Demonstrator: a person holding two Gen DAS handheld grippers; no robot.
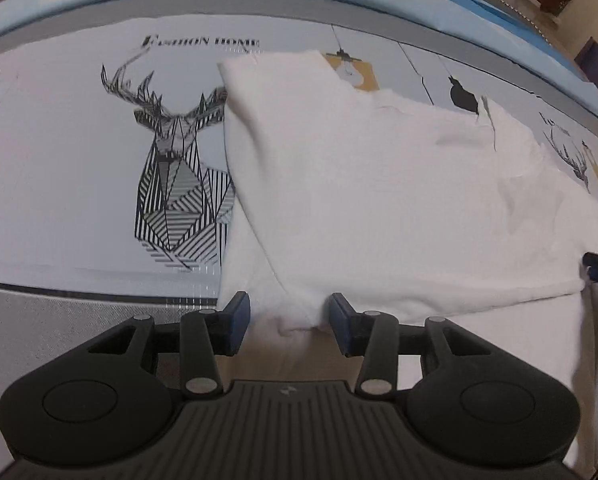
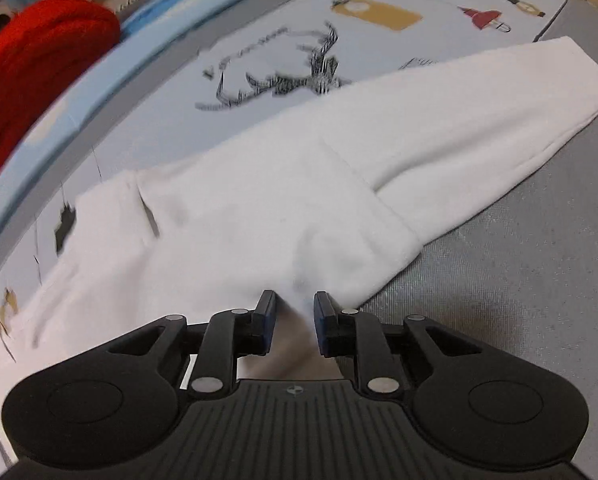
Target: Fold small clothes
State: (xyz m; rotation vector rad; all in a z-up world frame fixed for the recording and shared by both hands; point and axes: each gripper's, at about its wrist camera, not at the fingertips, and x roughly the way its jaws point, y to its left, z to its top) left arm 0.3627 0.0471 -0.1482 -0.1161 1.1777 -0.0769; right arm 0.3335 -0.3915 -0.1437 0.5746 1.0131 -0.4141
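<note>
A white garment [image 1: 379,184] lies spread over a deer-printed mat [image 1: 59,160], its near edge bunched between the parted jaws of the left gripper [image 1: 289,322], while the right gripper [image 2: 295,320] stands narrowly apart at another fold.

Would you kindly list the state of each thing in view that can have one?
white garment: partly folded, lying flat on the printed mat, near edge bunched.
left hand-held gripper: open, cloth edge between its fingers, pads apart from it.
right hand-held gripper: open, fingers either side of a raised cloth ridge, not pressing.
printed mat: spread flat.
red cloth: heaped beyond the mat.
</note>
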